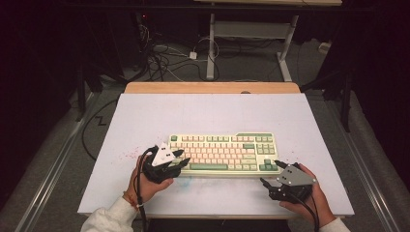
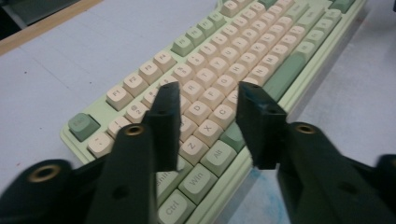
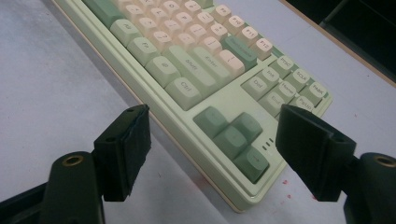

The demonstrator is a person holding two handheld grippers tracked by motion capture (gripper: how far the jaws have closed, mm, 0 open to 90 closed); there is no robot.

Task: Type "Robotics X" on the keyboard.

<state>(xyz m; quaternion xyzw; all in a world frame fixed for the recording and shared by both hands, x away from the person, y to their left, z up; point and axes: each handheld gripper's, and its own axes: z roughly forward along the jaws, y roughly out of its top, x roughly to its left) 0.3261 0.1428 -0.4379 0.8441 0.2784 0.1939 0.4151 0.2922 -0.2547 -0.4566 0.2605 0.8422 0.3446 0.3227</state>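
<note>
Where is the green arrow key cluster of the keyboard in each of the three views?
High view: arrow key cluster at the keyboard's near right corner, beside the right tongs.
Left gripper view: I cannot make it out; the keyboard's far end is cut off.
Right gripper view: lower centre, between the jaws.
Shared landmark: the long green space bar.

The table [image 1: 212, 111] is evenly lit from above; everything beyond it is lost in darkness; in the gripper views, soft blur is seen on the keyboard [image 2: 243, 60] keys farthest away.
</note>
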